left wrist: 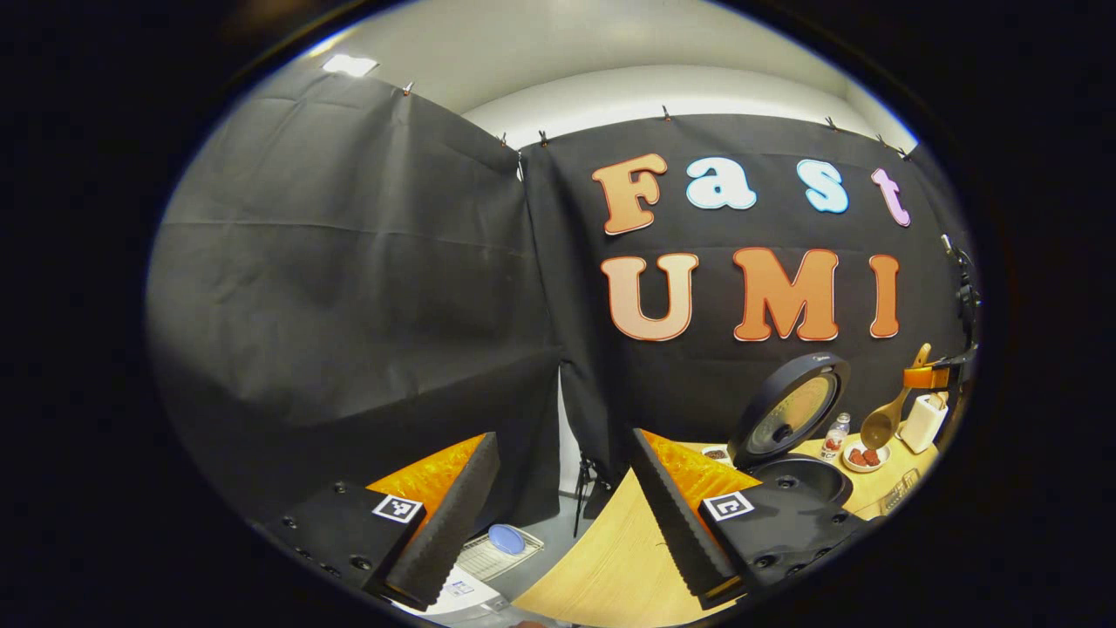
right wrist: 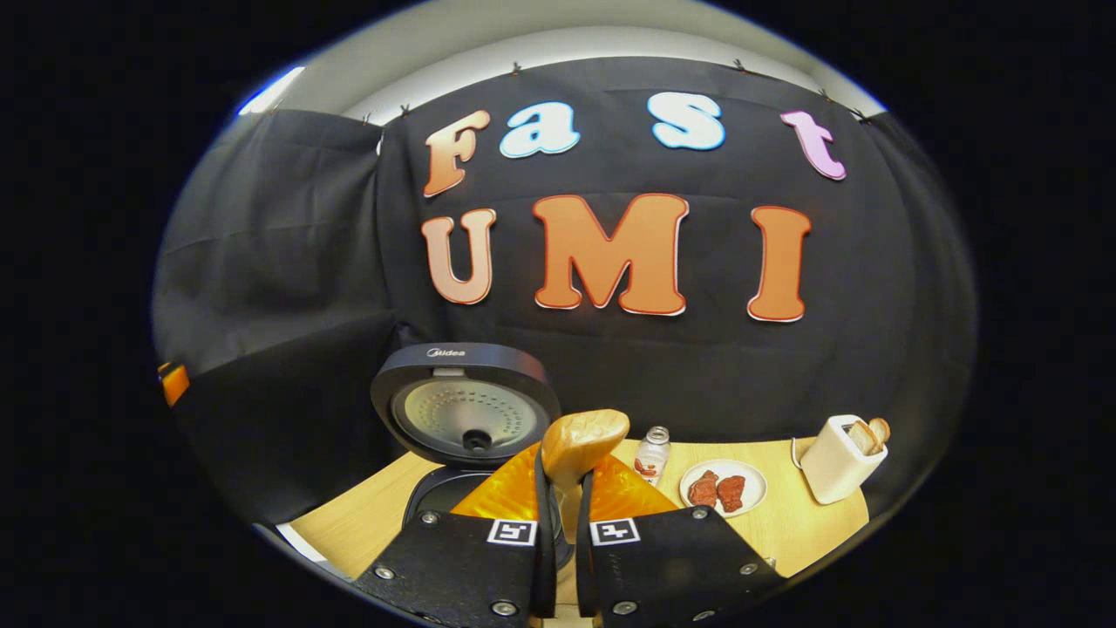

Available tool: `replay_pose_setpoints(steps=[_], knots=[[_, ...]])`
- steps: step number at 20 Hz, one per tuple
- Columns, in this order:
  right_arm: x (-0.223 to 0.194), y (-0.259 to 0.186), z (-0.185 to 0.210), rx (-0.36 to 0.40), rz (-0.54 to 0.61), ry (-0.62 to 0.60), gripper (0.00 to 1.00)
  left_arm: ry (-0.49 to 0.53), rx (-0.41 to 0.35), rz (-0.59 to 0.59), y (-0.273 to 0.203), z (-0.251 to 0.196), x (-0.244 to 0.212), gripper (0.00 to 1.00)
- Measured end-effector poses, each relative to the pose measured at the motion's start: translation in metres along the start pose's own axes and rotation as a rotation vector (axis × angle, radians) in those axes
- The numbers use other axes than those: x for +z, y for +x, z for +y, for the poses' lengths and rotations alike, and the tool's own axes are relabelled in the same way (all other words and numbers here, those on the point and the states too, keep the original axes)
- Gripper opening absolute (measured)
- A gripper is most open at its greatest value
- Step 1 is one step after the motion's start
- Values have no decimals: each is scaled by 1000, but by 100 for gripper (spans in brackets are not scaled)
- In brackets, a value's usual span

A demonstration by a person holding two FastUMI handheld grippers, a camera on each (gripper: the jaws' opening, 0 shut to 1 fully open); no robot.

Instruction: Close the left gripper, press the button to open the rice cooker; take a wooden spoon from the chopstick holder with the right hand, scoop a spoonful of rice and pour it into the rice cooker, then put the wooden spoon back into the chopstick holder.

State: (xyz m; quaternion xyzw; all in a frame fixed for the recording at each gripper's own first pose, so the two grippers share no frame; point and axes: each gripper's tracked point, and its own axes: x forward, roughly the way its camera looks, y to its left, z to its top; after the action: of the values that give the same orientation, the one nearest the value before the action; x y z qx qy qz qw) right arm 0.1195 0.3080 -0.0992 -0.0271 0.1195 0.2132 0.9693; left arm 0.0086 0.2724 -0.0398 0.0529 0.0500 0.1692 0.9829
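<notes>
We've got the right gripper clamped on the wooden spoon, bowl raised just in front of the open rice cooker. Seems light and stiff but slick, so a mid-handle grip looks safest. Left gripper hangs spread, empty.

Readable markings

A brand name, "Midea", stands on the rim of the raised rice cooker lid, up and left of the right gripper's fingers.
</notes>
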Motion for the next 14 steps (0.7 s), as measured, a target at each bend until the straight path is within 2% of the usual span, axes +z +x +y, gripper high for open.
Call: replay_pose_setpoints(steps=[9, 10, 14], knots=[[-11, -64, -113, -168, 8, 76, 8, -45, -54, -34, 2, -42, 13, 100], [-10, -57, -116, -188, 12, 81, 8, -46, -62, -35, 1, -48, 15, 100], [-29, -82, -155, -249, 36, 123, 8, -40, -70, -37, 2, -67, 14, 100]])
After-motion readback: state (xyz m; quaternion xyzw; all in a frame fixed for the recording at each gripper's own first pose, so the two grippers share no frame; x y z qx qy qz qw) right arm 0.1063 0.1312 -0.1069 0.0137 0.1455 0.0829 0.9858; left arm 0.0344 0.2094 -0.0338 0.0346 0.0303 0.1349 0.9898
